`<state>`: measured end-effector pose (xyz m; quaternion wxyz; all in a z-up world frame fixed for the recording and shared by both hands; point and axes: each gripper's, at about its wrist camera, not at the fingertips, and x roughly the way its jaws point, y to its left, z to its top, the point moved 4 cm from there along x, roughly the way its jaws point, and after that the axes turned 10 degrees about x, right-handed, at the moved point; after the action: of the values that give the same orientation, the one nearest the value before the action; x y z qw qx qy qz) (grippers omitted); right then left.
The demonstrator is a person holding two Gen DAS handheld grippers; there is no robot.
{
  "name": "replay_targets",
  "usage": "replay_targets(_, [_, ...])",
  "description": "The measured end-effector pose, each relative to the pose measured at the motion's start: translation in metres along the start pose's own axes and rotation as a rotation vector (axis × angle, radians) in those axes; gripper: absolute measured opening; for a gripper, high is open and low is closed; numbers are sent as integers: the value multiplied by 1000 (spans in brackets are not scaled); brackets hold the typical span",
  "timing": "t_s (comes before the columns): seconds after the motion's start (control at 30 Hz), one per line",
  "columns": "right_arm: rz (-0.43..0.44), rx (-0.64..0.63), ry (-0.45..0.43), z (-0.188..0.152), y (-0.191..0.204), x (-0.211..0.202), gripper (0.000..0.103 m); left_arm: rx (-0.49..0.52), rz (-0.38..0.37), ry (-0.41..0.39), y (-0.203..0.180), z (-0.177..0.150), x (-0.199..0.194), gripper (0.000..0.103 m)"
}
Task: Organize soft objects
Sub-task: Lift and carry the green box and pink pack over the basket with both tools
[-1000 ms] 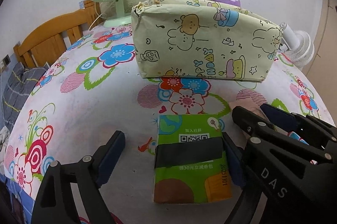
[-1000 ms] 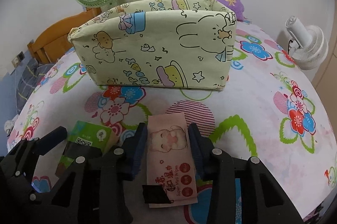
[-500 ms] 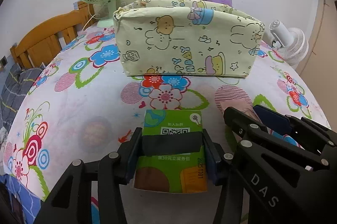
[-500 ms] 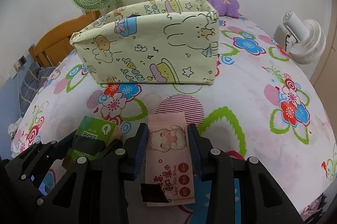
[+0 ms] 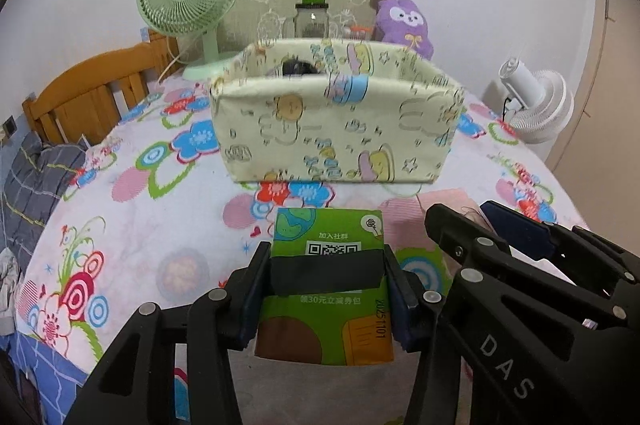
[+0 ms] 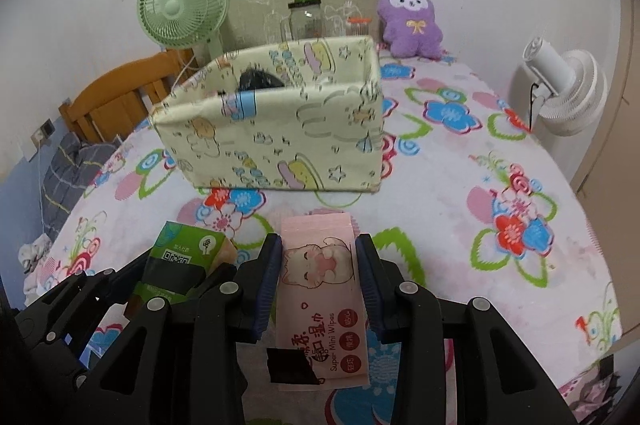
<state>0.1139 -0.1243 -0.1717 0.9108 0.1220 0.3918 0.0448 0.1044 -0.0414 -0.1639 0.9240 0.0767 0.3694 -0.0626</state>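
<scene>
The green tissue pack (image 5: 326,281) is clamped between the blue pads of the left gripper (image 5: 326,289), its far end jutting forward toward the fabric storage box (image 5: 332,121), and the pink wipes pack (image 6: 320,289) is pinched the same way across its width by the right gripper (image 6: 318,283). Both packs are held in front of the box, above the flowered cloth (image 6: 460,185), and neither is over the rim yet. Inside the box, 1 dark item (image 6: 260,79) is glimpsed against the far wall; what it is cannot be told. Trouble could come from the near wall of the box: it is soft and tall, and a pack carried in too low would likely be caught on the rim and the wall pushed over. The 2 grippers are seen side by side, almost touching, so a collision is a risk if both are brought to the opening together. The wipes pack is slick and gripped only partway along, so it could sag or slide out if tipped.
</scene>
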Motion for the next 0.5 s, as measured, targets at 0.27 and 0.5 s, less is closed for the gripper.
replay_targets(0.27, [16,8,-64,20,2,-31,41,11,12,-61,-2,22,-28,53])
replay_targets(0.5, [28,7,-107,34,8,-54,41,17,26,-101,-1,38,-50,53])
